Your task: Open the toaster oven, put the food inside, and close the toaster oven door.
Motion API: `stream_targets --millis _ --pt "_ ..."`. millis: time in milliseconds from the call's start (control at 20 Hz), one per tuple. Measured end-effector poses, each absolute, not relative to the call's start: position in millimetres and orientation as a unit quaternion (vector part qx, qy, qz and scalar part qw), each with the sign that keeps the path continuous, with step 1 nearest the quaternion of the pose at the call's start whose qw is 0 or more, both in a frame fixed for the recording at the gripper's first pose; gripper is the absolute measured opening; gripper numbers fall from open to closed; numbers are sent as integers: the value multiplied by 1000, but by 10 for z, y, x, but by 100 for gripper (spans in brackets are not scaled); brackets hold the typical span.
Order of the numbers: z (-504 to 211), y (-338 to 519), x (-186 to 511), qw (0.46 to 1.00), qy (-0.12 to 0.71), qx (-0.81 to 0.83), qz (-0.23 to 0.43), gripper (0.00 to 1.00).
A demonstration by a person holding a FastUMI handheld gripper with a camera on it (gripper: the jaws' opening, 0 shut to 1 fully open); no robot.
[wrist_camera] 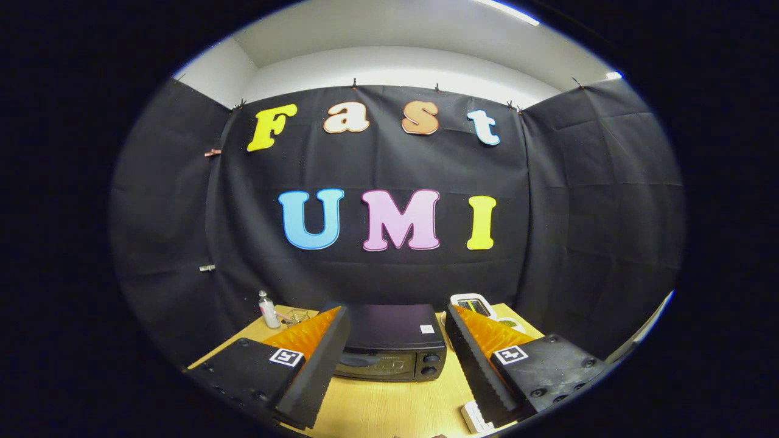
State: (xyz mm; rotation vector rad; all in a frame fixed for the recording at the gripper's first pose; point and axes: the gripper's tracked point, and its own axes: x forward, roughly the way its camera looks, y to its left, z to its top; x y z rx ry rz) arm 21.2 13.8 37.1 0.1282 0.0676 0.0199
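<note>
Hand-held gripper faces a closed toaster oven.
Its fingers are spread wide, grasping nothing; the oven sits beyond them on the table.

Bright ceiling strip light above the toaster oven lights the wooden table evenly; the oven's dark top shows a soft sheen, straight lines bow around it, focus stays fairly sharp
</note>
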Motion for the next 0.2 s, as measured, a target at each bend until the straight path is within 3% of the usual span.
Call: stream_targets --millis 200 --pt "348 -34 253 997 34 71 26 97"
